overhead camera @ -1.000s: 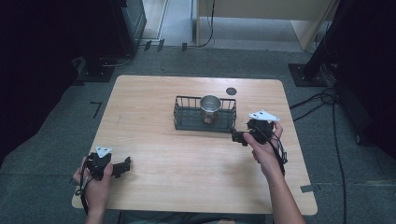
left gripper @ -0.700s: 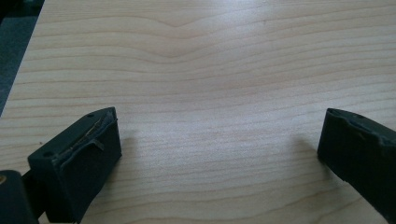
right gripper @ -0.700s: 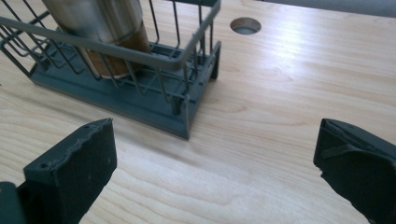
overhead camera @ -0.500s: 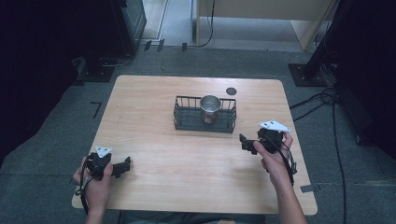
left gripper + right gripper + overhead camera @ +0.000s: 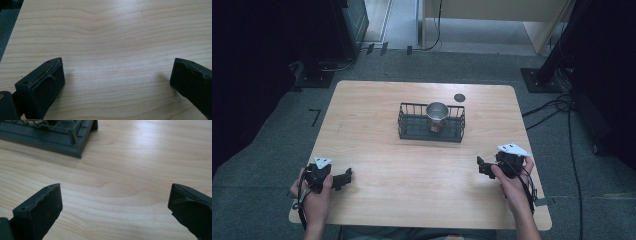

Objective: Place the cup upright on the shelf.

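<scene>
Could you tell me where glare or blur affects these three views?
High view: soft overall, surroundings dark, table evenly lit. Left gripper view: pale glare across the wood at top, jaws slightly blurred. Right gripper view: bright glare patch upper right, wire basket a little soft.

In the high view the tabletop [image 5: 377,130] fills the middle of the frame, with a wire basket [image 5: 412,127] standing at its centre and a metal cup [image 5: 437,111] inside the basket's right half. A small round disc [image 5: 459,97] lies on the tabletop just above and right of the basket, near the far edge. The left tongs [image 5: 347,175] sit at the lower left of the tabletop and the right tongs [image 5: 481,166] at the lower right, well apart, both below the basket.
</scene>
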`<action>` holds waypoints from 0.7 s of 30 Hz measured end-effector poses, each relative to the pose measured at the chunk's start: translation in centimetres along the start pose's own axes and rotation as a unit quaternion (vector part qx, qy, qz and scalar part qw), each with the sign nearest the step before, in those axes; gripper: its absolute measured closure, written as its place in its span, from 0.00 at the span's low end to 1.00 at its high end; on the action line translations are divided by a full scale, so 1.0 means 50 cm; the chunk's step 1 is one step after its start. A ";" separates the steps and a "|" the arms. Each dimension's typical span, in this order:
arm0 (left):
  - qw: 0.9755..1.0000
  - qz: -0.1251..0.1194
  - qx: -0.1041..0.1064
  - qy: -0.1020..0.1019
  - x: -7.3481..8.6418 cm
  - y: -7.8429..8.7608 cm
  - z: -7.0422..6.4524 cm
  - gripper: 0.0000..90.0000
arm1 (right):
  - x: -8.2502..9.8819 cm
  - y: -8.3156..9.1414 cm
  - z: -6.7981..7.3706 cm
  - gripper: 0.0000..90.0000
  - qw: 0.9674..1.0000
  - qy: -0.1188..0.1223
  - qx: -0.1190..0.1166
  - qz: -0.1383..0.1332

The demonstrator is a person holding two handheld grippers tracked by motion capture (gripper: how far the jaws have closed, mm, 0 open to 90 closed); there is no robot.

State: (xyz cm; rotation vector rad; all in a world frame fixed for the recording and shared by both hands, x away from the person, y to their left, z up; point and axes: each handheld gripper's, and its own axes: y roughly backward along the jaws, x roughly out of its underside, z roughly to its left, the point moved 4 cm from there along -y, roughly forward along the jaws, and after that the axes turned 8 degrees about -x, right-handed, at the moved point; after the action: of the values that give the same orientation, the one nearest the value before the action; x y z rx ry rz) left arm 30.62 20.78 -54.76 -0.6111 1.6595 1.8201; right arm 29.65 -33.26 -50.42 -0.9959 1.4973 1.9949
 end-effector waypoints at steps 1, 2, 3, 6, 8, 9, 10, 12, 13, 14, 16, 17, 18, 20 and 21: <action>1.000 0.000 0.000 0.000 0.000 0.000 0.000 0.00 | 0.005 0.001 -0.003 0.00 1.000 -0.002 0.001 0.001; 1.000 0.000 0.000 0.000 0.000 0.000 0.000 0.00 | 0.013 0.003 -0.008 0.00 1.000 -0.007 0.004 0.003; 1.000 0.000 0.000 0.000 0.000 0.000 0.000 0.00 | 0.019 0.004 -0.013 0.00 1.000 -0.010 0.006 0.005; 1.000 0.000 0.000 0.000 0.000 0.000 0.000 0.00 | 0.035 0.008 -0.025 0.00 1.000 -0.014 0.011 0.009; 1.000 0.000 0.000 0.000 0.000 0.000 0.000 0.00 | 0.047 0.013 -0.033 0.00 1.000 -0.021 0.013 0.012; 1.000 0.000 0.000 0.000 0.000 0.000 0.000 0.00 | 0.051 0.016 -0.037 0.00 1.000 -0.023 0.016 0.013; 1.000 0.000 0.000 0.000 0.000 0.000 0.000 0.00 | 0.054 0.018 -0.040 0.00 0.999 -0.024 0.017 0.013; 1.000 0.000 0.000 0.000 0.000 0.000 0.000 0.00 | 0.064 0.023 -0.049 0.00 0.999 -0.030 0.021 0.012; 1.000 0.000 0.000 0.000 0.000 0.000 0.000 0.00 | 0.067 0.025 -0.051 0.00 0.999 -0.032 0.023 0.013; 1.000 0.000 0.000 0.000 0.000 0.000 0.000 0.00 | 0.072 0.027 -0.055 0.00 0.999 -0.034 0.025 0.015; 1.000 0.000 0.000 0.000 0.000 0.000 0.000 0.00 | 0.078 0.031 -0.060 0.00 0.999 -0.037 0.028 0.016; 1.000 0.000 0.000 0.000 0.000 0.000 0.000 0.00 | 0.082 0.033 -0.062 0.00 0.999 -0.038 0.029 0.016; 1.000 0.000 0.000 0.000 0.000 0.000 0.000 0.00 | 0.085 0.034 -0.064 0.00 0.999 -0.039 0.030 0.017; 1.000 0.000 0.000 0.000 0.000 0.000 0.000 0.00 | 0.091 0.037 -0.068 0.00 0.998 -0.041 0.033 0.018; 1.000 0.000 0.000 0.000 0.000 0.000 0.000 0.00 | 0.094 0.039 -0.070 0.00 0.998 -0.042 0.034 0.018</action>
State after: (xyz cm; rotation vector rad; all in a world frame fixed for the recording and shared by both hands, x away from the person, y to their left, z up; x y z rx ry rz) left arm 30.62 20.78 -54.76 -0.6110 1.6592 1.8203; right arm 26.24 -37.50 -53.34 -0.8538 1.5367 1.9721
